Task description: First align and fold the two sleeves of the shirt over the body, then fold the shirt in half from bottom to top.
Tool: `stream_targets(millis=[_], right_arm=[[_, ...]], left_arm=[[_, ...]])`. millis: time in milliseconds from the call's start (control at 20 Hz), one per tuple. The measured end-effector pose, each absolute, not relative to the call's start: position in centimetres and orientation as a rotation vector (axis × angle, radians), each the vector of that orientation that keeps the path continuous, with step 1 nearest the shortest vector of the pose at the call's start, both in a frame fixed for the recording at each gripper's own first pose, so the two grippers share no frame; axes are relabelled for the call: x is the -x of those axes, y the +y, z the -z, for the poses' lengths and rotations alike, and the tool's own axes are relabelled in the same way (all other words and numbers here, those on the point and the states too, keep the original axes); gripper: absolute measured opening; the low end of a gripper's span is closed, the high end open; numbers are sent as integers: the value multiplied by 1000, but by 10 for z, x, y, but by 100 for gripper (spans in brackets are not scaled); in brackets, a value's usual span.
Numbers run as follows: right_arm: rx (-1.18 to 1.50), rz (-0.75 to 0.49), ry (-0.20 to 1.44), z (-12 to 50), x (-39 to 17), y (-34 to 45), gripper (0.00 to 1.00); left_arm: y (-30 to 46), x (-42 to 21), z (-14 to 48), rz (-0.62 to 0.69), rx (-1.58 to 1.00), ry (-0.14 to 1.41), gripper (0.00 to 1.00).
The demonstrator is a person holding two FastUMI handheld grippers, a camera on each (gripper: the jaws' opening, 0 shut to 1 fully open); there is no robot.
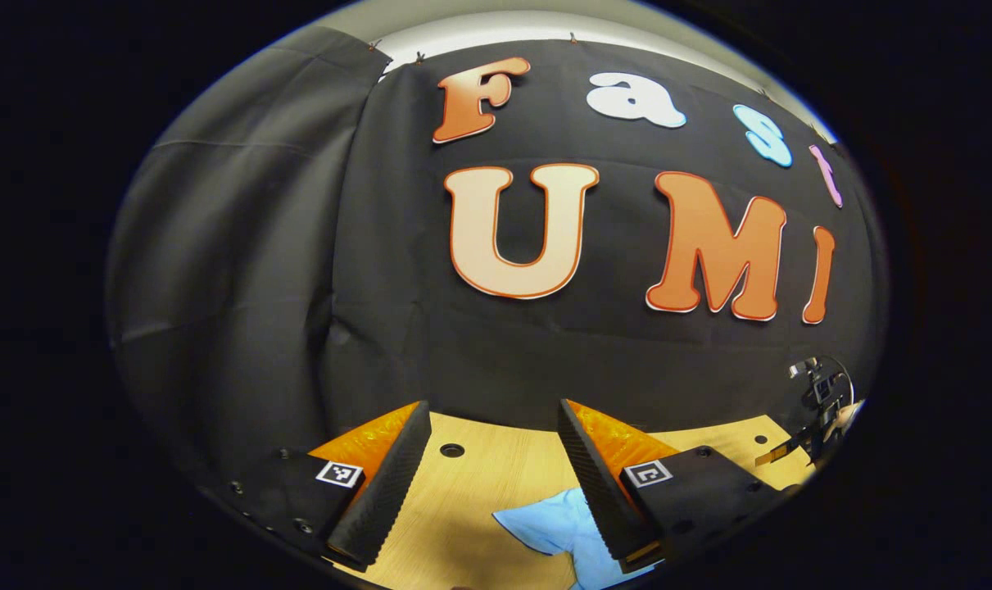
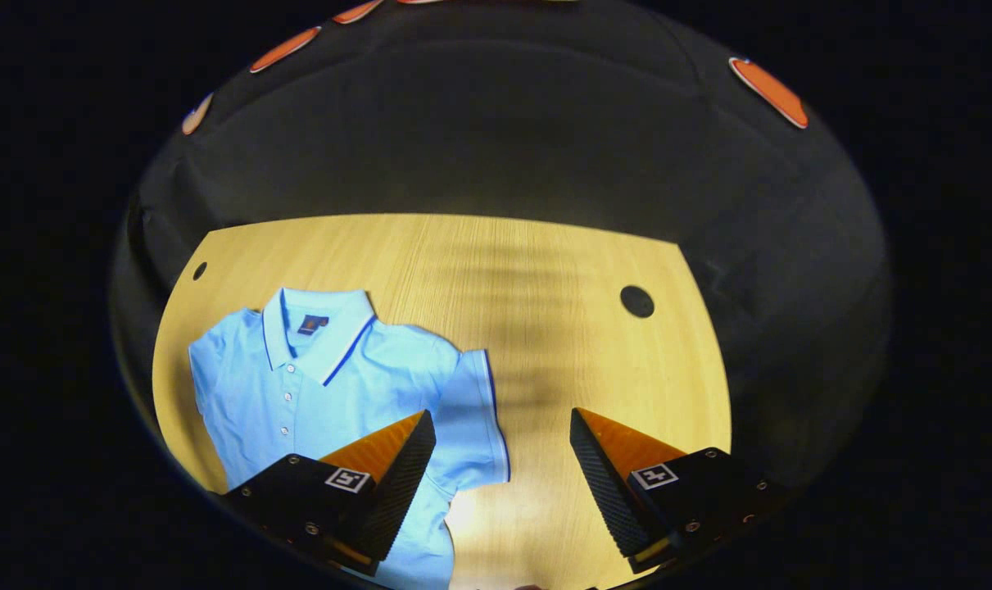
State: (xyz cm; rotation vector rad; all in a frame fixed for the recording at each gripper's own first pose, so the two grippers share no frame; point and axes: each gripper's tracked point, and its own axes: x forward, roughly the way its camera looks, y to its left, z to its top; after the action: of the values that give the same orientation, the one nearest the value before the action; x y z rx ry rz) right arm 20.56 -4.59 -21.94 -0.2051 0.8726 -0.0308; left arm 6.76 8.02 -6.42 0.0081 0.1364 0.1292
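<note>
A light blue polo shirt (image 2: 315,385) lies flat on the wooden table (image 2: 545,270), collar toward the far edge, buttons up. Its nearer short sleeve (image 2: 475,418) sticks out to the right. My right gripper (image 2: 500,442) hangs open above the table, its left finger over the shirt's body beside that sleeve, its right finger over bare wood. In the left gripper view, a corner of the shirt (image 1: 557,528) lies between and under the fingers of my left gripper (image 1: 491,447), which is open and held above the table. The other gripper (image 1: 819,410) shows small at the far right.
The table (image 1: 479,483) has round cable holes (image 2: 636,301) (image 2: 200,270) (image 1: 451,450) near its far edge. The black cloth wall stands right behind the table on all sides.
</note>
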Motion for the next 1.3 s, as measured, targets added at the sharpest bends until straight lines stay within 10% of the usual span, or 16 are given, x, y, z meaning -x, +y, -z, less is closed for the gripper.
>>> stream_targets(millis=[650,950,1000,1100,1300], right_arm=[[115,93,1140,299,-215,-65,98],[67,127,1144,301,-216,-61,60],[55,137,1140,302,-216,-61,33],[17,155,1126,298,-217,-67,10],[14,200,1101,292,-208,-73,1]], left_arm=[[92,-83,92,-179,17,213,99],[89,-84,92,-183,6,220,100],[89,-83,92,-179,3,216,100],[92,-80,88,-179,-10,207,100],[99,-71,81,-176,-30,199,100]])
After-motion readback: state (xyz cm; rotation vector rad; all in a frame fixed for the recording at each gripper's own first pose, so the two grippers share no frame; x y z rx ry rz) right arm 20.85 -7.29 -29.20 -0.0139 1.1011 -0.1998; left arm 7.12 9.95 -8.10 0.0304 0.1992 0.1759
